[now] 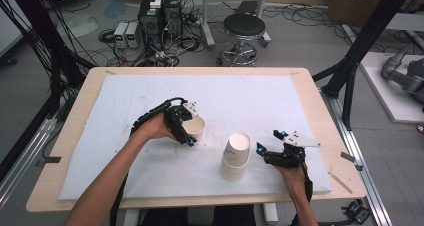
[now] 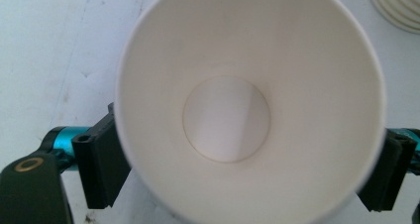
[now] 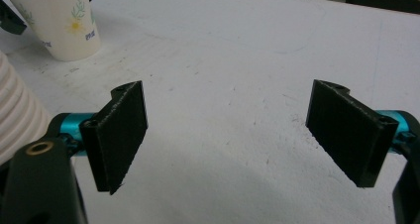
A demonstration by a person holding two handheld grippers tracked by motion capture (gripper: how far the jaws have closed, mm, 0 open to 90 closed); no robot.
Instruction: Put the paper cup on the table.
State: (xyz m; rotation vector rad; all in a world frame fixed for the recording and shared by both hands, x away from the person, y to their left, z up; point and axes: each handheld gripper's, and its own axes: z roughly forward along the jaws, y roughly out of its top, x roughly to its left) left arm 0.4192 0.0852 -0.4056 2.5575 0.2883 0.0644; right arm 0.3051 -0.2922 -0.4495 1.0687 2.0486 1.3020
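**Two hand-held grippers, a single paper cup and a stack of cups on a white table**

A white board (image 1: 150, 101) covers most of a wooden table (image 1: 75, 116); the floor beyond holds a black stool (image 1: 244, 26) and a tangle of cables and boxes too small to read.

Near the middle of the board stands an upside-down stack of paper cups (image 1: 235, 157). In the right gripper view it is cut off at the left edge, showing ribbed rims.

Left of the stack, and apart from it, a single paper cup (image 1: 197, 128) stands upright, mouth up. In the left gripper view the camera looks straight down into it; its rim runs out of frame at top and bottom, and its printed side is hidden. That print, a small flower, shows in the right gripper view.

The left gripper (image 1: 184, 128) reaches over this cup with one jaw on each side. The jaws stand wide; the cup wall hides the pad faces, so whether they touch it is hard to tell.

The right gripper (image 1: 267, 142) rests just right of the stack, jaws wide apart, holding nothing.
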